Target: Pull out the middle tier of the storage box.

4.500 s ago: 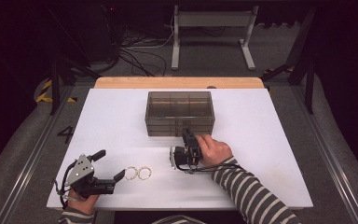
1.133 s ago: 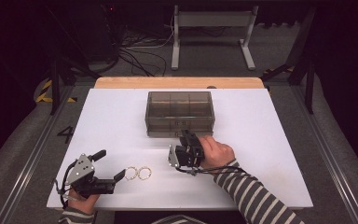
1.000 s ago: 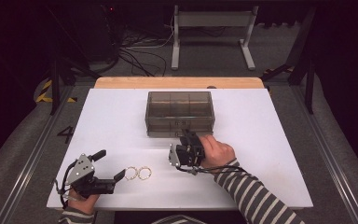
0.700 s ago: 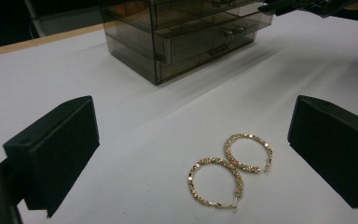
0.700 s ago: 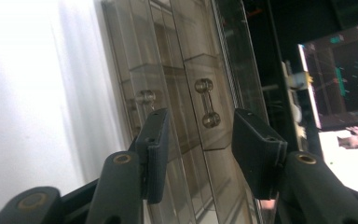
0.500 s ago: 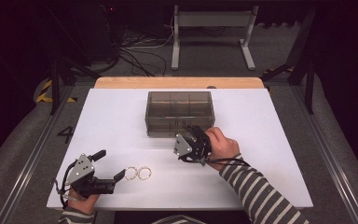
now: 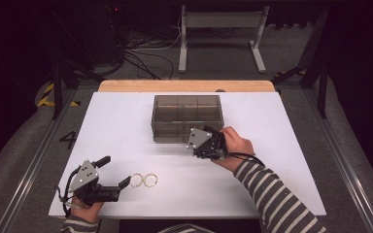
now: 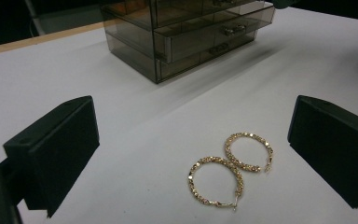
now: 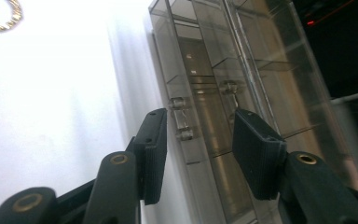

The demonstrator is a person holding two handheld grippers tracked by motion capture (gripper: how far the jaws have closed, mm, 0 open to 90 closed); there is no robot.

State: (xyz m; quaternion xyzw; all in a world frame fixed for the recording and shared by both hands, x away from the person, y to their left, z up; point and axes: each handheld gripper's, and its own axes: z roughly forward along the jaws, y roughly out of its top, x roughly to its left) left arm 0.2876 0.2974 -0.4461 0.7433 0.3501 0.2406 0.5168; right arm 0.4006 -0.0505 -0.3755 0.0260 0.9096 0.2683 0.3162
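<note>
The right gripper (image 7: 196,145) is at the front of the smoky plastic drawer box (image 7: 187,116), its jaws apart after just widening, a small drawer handle (image 9: 182,122) between them, untouched. The left gripper (image 7: 114,175), well away from the box at the near table (image 7: 281,160) edge, gapes wide around 2 gold hoop earrings (image 8: 230,168), which touch each other.

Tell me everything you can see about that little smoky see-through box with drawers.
The box is a small chest of smoky, see-through plastic, by its look. It stands upright on the white table, toward the far middle. Its front carries stacked drawers with small clear handles; in the left gripper view one drawer juts slightly forward. The right gripper is at its front, jaws apart on either side of a handle, not pressing it. Whether anything lies inside is hard to tell.
</note>
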